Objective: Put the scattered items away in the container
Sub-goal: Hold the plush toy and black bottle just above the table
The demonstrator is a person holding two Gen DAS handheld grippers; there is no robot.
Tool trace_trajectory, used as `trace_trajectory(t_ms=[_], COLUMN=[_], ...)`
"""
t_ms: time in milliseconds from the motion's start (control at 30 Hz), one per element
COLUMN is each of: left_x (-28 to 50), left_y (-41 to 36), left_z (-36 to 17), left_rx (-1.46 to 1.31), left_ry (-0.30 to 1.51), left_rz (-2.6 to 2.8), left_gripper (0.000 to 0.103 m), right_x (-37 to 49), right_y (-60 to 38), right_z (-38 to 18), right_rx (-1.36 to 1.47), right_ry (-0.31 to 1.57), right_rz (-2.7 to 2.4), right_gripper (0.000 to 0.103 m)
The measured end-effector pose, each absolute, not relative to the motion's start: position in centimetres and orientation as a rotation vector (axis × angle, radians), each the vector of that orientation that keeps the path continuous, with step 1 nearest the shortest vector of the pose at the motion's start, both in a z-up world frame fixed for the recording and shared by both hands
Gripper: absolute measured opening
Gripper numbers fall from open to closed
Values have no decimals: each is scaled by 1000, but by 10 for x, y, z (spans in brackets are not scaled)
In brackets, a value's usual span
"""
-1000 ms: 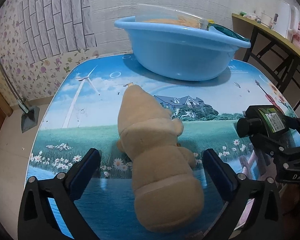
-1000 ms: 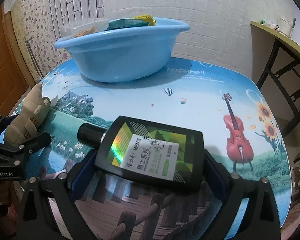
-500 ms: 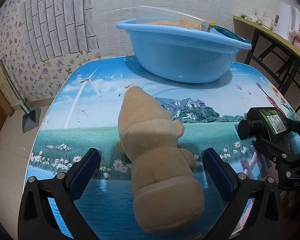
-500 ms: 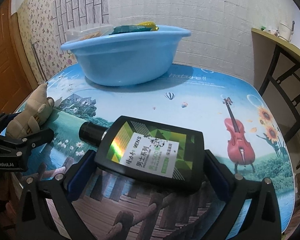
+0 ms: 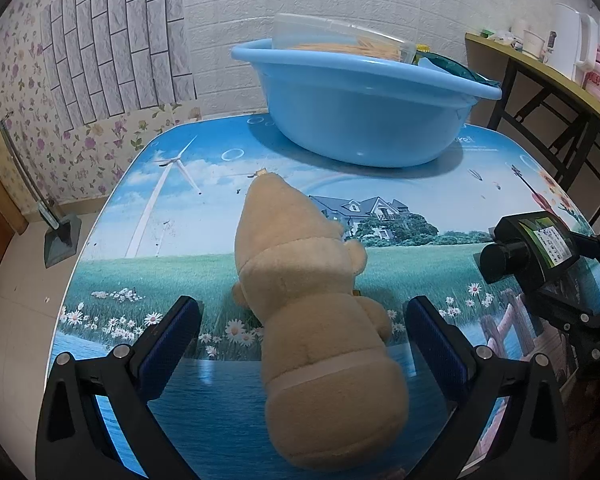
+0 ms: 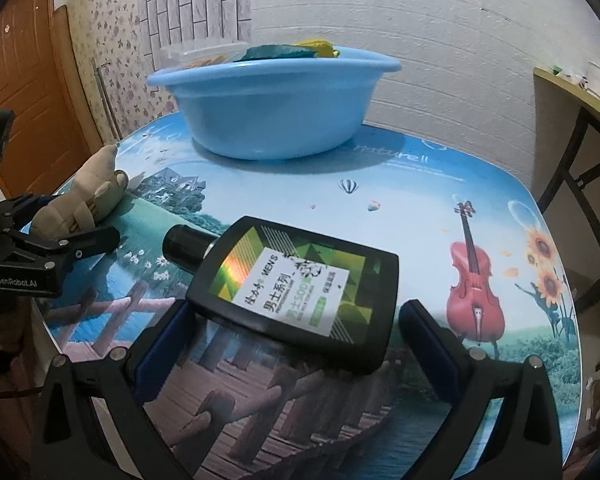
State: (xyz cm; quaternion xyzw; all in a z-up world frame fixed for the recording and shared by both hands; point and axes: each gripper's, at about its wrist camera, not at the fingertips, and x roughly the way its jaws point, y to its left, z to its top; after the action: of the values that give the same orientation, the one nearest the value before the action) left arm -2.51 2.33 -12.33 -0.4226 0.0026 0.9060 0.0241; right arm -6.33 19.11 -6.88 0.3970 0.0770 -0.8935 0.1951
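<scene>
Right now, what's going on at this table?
Two hand-held grippers are each lined up on an item. The left gripper sits open around a tan plush toy lying on the table. The right gripper is open around a flat black bottle, pads not clamped. The blue basin at the far side already holds a few things; neither item is lifted yet.

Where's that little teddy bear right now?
The teddy bear lies on the picture-printed table, between the open fingers of the left gripper, with the blue basin beyond it.
</scene>
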Motion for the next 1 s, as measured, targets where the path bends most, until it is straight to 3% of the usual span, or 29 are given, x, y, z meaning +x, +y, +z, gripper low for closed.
trace_trajectory(t_ms=[1000], left_x=[-26], left_y=[24], left_z=[-123], left_rx=[-1305], left_ry=[7], left_rz=[2806], left_gripper=[103], right_x=[-65], right_y=[192], right_z=[-70], right_rx=[1110], right_ry=[215], right_rz=[-2506], right_gripper=[103])
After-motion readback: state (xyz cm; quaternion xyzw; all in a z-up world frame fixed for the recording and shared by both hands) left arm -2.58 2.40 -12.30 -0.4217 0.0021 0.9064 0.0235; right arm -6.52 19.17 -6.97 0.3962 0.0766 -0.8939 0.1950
